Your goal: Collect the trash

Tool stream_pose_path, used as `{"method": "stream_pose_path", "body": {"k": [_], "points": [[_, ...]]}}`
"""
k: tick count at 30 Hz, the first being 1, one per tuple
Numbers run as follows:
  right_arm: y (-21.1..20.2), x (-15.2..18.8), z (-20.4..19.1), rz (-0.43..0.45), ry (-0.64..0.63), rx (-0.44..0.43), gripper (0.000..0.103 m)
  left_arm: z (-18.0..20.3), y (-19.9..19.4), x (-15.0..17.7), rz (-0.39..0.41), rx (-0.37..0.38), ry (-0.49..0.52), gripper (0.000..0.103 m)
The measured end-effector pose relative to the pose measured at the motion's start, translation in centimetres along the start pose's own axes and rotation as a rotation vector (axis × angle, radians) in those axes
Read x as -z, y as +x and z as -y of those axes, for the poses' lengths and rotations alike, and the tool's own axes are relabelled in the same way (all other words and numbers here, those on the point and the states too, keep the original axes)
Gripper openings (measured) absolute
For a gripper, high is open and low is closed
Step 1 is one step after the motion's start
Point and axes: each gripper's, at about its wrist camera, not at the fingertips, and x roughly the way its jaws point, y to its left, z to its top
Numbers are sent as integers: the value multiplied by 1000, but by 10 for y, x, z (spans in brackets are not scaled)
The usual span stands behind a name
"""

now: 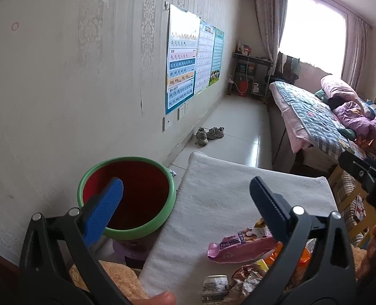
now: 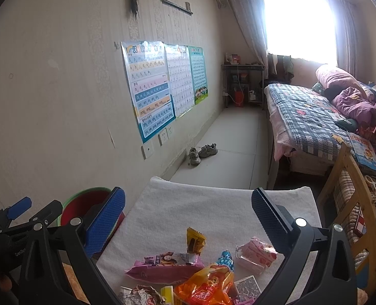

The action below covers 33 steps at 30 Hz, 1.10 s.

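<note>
A heap of wrappers lies at the near end of a white towel: a long pink wrapper, an orange packet, a small yellow-brown sachet and a pink mask pack. The same pink wrapper shows in the left wrist view. Left of the towel stands a bin with a green rim and red inside. My left gripper is open, its left finger over the bin's mouth. My right gripper is open above the towel, empty. Both hold nothing.
A wall with posters runs along the left. A pair of shoes sits on the tiled floor beyond the towel. A bed with quilts fills the right, with a wooden frame close by. A shelf stands under the window.
</note>
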Motion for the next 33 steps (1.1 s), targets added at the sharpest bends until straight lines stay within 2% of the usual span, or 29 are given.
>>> {"method": "stream_pose_path", "body": {"k": [33], "points": [[-1, 3, 2, -18, 5, 2, 96, 0, 6, 4, -50, -13, 4, 98]]}}
